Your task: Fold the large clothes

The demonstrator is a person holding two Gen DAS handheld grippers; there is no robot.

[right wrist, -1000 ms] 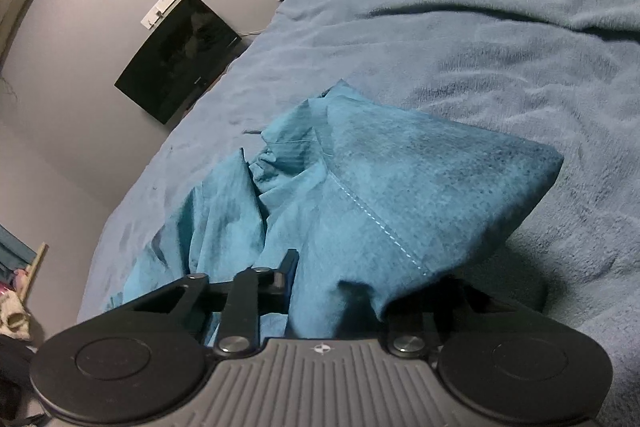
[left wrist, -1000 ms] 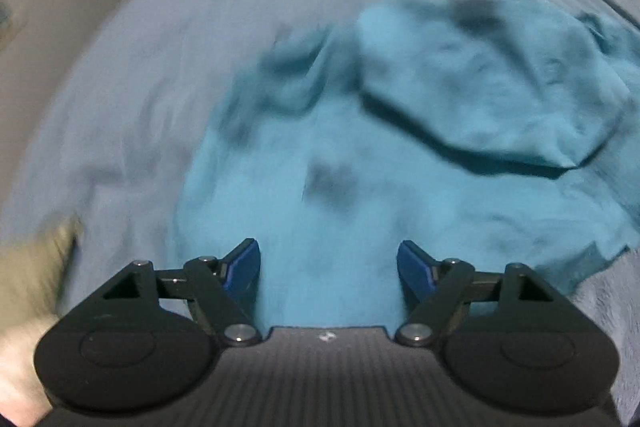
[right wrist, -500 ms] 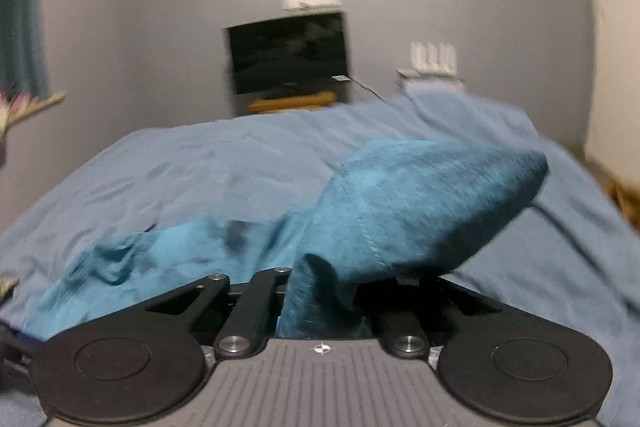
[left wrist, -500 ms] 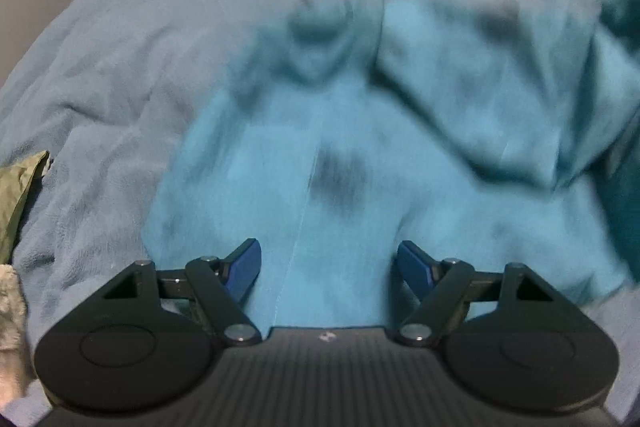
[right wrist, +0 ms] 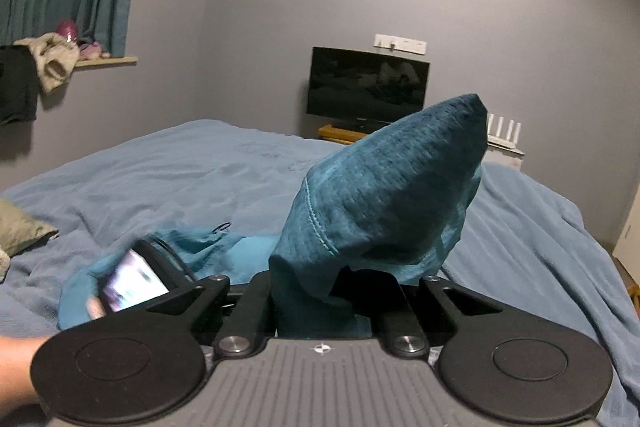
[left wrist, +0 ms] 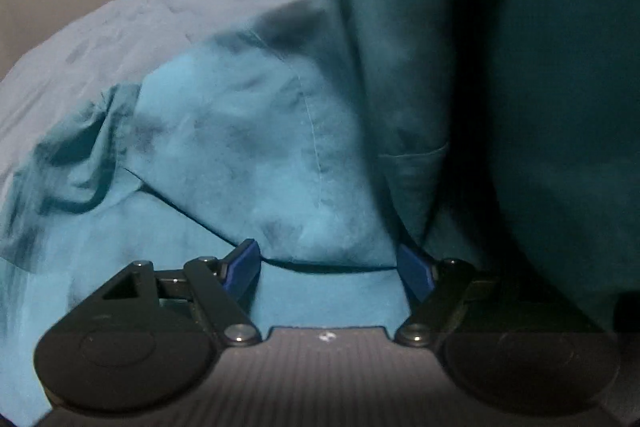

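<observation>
teal garment (right wrist: 384, 195) pinched in right gripper (right wrist: 320, 303), jaws clamped narrow on fabric; bunched peak points up and away toward tv (right wrist: 368, 87), stitched seam runs diagonally. rest of garment spread on blue blanket (right wrist: 168, 171), crumpled, long axis hard to tell. in left wrist view, lifted part hangs as dark curtain at right, cut off by frame. left gripper (left wrist: 334, 267) wide, blue pads (left wrist: 242, 267) low over fabric edge, contact unclear. right gripper's pads hidden by cloth.

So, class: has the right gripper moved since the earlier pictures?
Yes. The right gripper, shut on the teal garment, has risen and levelled: the television now stands upright beyond the bed.
</observation>
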